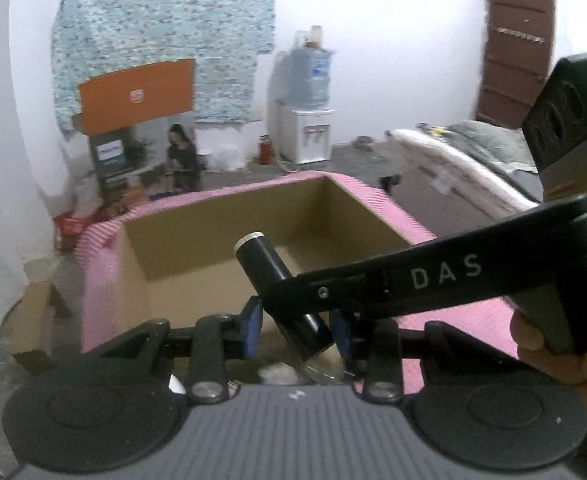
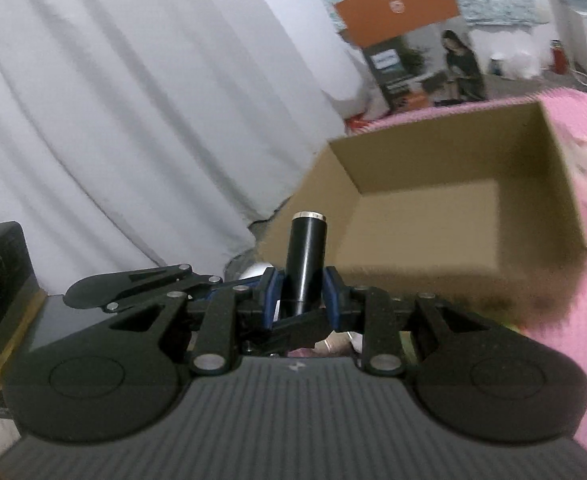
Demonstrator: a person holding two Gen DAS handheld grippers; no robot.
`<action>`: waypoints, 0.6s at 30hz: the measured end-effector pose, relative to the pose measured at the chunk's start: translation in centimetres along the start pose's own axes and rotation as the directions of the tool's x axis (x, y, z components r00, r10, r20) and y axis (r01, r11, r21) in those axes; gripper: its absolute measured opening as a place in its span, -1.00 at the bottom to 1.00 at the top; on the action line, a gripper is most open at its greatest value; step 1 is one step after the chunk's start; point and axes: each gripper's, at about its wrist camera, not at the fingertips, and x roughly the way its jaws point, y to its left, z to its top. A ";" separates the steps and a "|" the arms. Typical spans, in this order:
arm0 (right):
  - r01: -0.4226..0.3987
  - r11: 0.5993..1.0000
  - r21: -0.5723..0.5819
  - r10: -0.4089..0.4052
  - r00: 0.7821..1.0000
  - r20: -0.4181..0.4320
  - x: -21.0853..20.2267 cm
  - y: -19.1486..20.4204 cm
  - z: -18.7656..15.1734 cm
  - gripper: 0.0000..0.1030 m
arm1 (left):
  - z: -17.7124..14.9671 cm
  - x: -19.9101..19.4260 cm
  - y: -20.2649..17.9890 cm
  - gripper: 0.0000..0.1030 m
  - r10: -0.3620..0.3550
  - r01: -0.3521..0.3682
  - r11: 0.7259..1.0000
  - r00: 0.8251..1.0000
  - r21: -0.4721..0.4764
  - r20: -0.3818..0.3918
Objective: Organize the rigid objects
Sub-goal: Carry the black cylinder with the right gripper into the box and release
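A black cylinder with a silver end cap (image 2: 304, 258) stands gripped between the blue pads of my right gripper (image 2: 302, 294), just before the near wall of an open cardboard box (image 2: 425, 216). In the left wrist view the same cylinder (image 1: 271, 270) lies tilted between the blue pads of my left gripper (image 1: 299, 330), whose jaws stand apart on either side of it. The right gripper's black arm marked DAS (image 1: 433, 280) crosses over the cylinder from the right. The cardboard box (image 1: 253, 236) lies just ahead on a pink striped cloth (image 1: 93, 280).
A white curtain (image 2: 133, 100) hangs at the left. An orange and printed carton (image 1: 141, 128), a water dispenser (image 1: 309, 120), a red bottle (image 1: 264, 149) and a mattress (image 1: 465, 160) stand beyond the box. A brown door (image 1: 517, 52) is at far right.
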 end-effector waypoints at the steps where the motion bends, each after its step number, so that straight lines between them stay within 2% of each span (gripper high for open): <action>1: -0.008 1.000 0.008 0.008 1.000 -0.014 1.3 -0.1 1.3 -0.53 | 0.6 0.6 0.9 -0.27 0.010 -0.010 1.000 1.000 -0.006 -0.014; 5: -0.011 0.997 0.078 0.019 0.995 -0.098 7.1 -1.7 5.7 -0.53 | 2.9 4.9 4.2 -0.27 0.037 -0.039 0.999 0.994 -0.014 -0.099; 8: 0.014 0.988 0.155 0.014 0.984 -0.178 11.8 -4.0 8.3 -0.53 | 4.0 8.7 6.7 -0.27 0.028 -0.036 0.999 0.982 -0.038 -0.188; 13: 0.067 0.963 0.260 0.008 0.961 -0.277 17.8 -7.3 9.9 -0.53 | 4.3 13.7 9.4 -0.28 0.024 -0.043 0.998 0.951 -0.053 -0.310; 18: 0.104 0.938 0.330 0.010 0.945 -0.325 21.4 -9.2 10.7 -0.54 | 4.0 16.2 10.4 -0.28 0.060 -0.078 0.996 0.929 -0.035 -0.365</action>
